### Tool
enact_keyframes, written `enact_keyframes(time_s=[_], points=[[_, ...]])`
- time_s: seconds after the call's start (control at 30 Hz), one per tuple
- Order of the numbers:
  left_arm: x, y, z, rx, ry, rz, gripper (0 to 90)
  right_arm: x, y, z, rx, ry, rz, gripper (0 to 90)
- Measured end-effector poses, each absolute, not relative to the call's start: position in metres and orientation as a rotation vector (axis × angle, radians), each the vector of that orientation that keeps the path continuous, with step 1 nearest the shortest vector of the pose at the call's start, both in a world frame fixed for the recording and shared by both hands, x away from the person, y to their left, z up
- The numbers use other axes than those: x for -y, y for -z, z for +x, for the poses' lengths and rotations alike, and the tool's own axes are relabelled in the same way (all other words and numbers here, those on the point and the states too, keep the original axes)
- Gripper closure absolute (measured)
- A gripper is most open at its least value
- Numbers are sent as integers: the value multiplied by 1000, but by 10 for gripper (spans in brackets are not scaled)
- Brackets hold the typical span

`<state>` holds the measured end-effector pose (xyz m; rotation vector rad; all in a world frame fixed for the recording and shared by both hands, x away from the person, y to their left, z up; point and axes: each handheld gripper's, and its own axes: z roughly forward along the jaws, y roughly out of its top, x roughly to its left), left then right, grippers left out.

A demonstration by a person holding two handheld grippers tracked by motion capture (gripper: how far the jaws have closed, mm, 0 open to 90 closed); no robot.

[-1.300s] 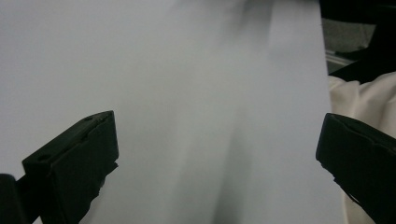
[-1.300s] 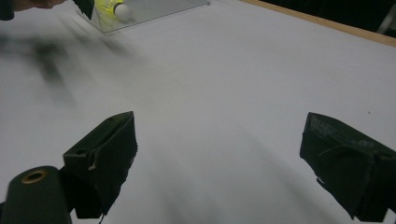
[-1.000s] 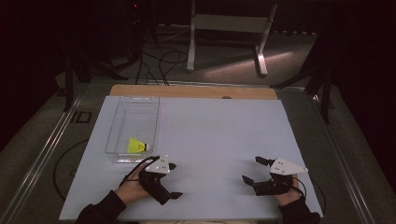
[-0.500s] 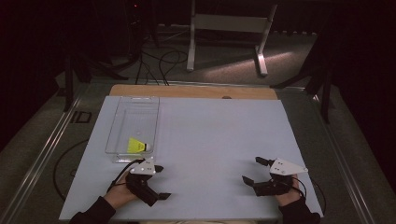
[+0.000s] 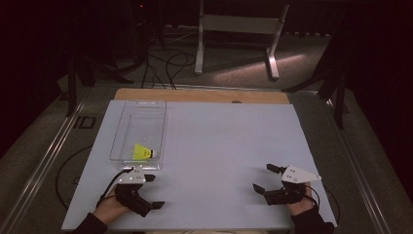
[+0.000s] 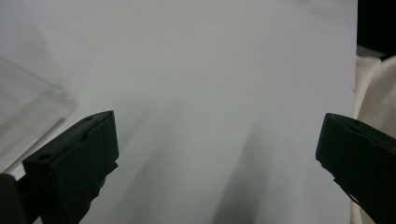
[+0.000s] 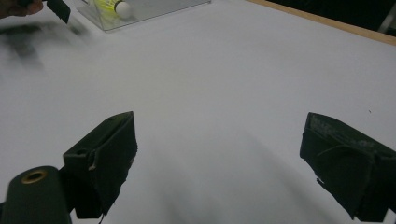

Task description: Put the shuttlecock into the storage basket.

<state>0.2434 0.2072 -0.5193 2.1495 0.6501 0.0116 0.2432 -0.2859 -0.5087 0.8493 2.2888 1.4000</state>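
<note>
Clear box [image 5: 139, 130]: from above we see it on the table's left side, yellow shuttlecock [image 5: 144, 152] inside.
Left gripper [image 5: 152, 192]: we see wide-spread jaws, empty, just below the box.
Right gripper [image 5: 266, 178]: jaws spread wide, empty; its own view shows us the shuttlecock's white tip.

Left gripper [image 5: 152, 191] agape; right gripper [image 5: 266, 178] agape, both low
</note>
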Motion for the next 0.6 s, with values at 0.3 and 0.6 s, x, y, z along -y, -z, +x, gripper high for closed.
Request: enact_keyframes(time_s=[0.3, 0.6], points=[[-215, 523, 243, -688, -22, 2107, 2, 286, 509, 243, -2287, -1404, 850, 109], [-215, 525, 245, -689, -36, 2105, 3, 286, 511, 244, -2294, -1402, 861, 109]])
